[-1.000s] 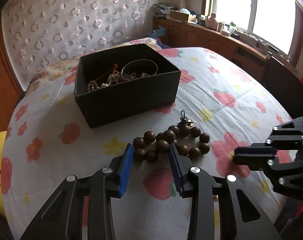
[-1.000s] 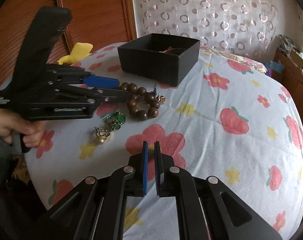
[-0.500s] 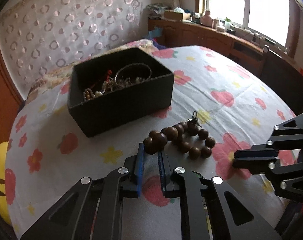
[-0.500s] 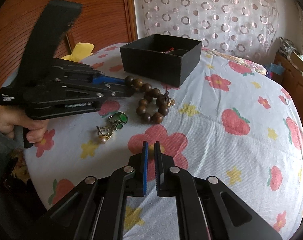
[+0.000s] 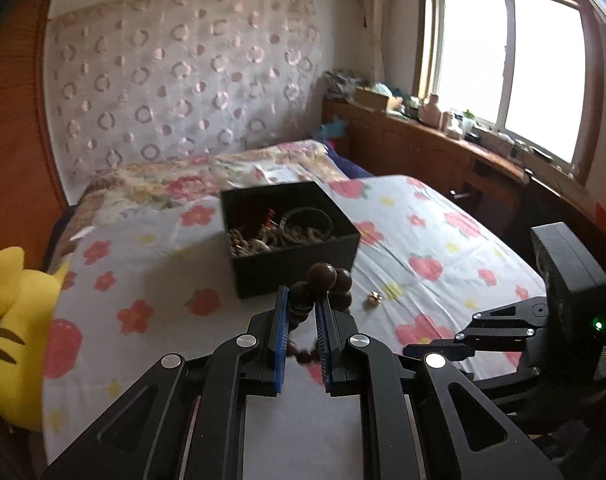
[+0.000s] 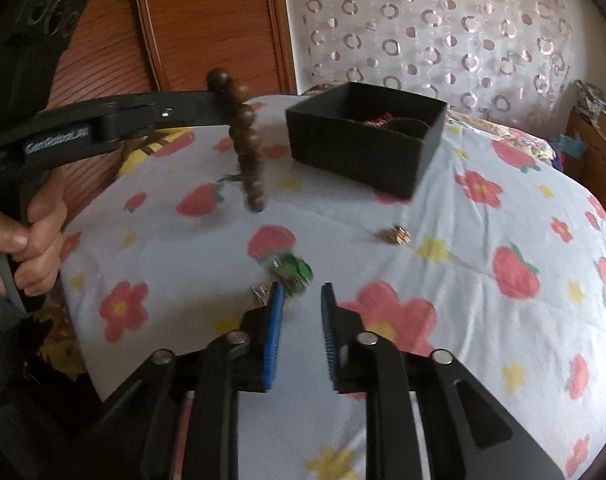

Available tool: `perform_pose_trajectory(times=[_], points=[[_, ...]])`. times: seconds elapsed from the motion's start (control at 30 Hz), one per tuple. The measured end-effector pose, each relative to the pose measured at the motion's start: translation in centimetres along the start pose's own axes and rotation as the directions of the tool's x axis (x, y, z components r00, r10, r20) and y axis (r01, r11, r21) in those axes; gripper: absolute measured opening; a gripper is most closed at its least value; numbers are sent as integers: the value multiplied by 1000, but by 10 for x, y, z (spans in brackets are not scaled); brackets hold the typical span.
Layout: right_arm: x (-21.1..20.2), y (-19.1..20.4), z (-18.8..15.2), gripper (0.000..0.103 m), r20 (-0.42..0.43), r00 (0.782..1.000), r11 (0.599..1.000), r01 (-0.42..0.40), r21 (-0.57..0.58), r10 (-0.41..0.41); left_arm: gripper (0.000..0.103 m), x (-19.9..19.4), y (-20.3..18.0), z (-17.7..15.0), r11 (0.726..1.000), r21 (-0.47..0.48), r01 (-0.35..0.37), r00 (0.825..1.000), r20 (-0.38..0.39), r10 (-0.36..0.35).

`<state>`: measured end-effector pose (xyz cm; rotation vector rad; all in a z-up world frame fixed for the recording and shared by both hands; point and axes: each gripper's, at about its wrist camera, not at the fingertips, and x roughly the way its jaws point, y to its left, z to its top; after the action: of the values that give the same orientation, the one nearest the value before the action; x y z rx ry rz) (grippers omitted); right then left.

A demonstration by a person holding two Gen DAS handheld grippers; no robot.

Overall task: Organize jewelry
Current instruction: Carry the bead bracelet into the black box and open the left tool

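Note:
My left gripper [image 5: 301,300] is shut on a brown wooden bead bracelet [image 5: 321,280] and holds it in the air. The bracelet also shows in the right wrist view [image 6: 245,144], hanging down from the left gripper [image 6: 213,106] above the bed. A black open box [image 5: 289,236] with several jewelry pieces inside stands just beyond it, also in the right wrist view [image 6: 367,136]. My right gripper [image 6: 301,300] is open, low over the bed. A green piece [image 6: 291,274] lies just ahead of its left finger. A small gold piece [image 6: 395,236] lies further on, also in the left wrist view [image 5: 374,298].
The bed has a flowered sheet [image 6: 483,264]. A yellow plush toy [image 5: 11,320] lies at the left bed edge. A wooden headboard [image 6: 207,20] and a patterned curtain [image 5: 175,92] stand behind. A cluttered wooden shelf [image 5: 443,136] runs under the window.
My left gripper has lifted the bead bracelet off the bed toward the box. My right gripper has opened and moved forward to the green piece.

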<state>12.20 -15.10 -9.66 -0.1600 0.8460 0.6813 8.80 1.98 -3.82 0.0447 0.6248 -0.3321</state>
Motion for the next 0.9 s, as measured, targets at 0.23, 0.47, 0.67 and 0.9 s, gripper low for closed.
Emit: perform_pose_trajectory(times=[0.23,0.47,0.67,0.9], points=[[22,-1,20,22,-66,998,1000,8,-5,-8,12,-11,12,1,1000,-30,-3,1000,24,4],[32,3,31,12,-116,993,998,15,-58,-21,12,-12,13,-3,999,-40,4,1000,20,-3],[27,3,28,7,-124,992,996,8,-85,-19,12,-11,12,-4,999,-34,6,1000,20,-5],[3,-1,39,6,-38,999,996,23,-87,-26,12,-10,12,1,999,-40,6,999,32,-5]])
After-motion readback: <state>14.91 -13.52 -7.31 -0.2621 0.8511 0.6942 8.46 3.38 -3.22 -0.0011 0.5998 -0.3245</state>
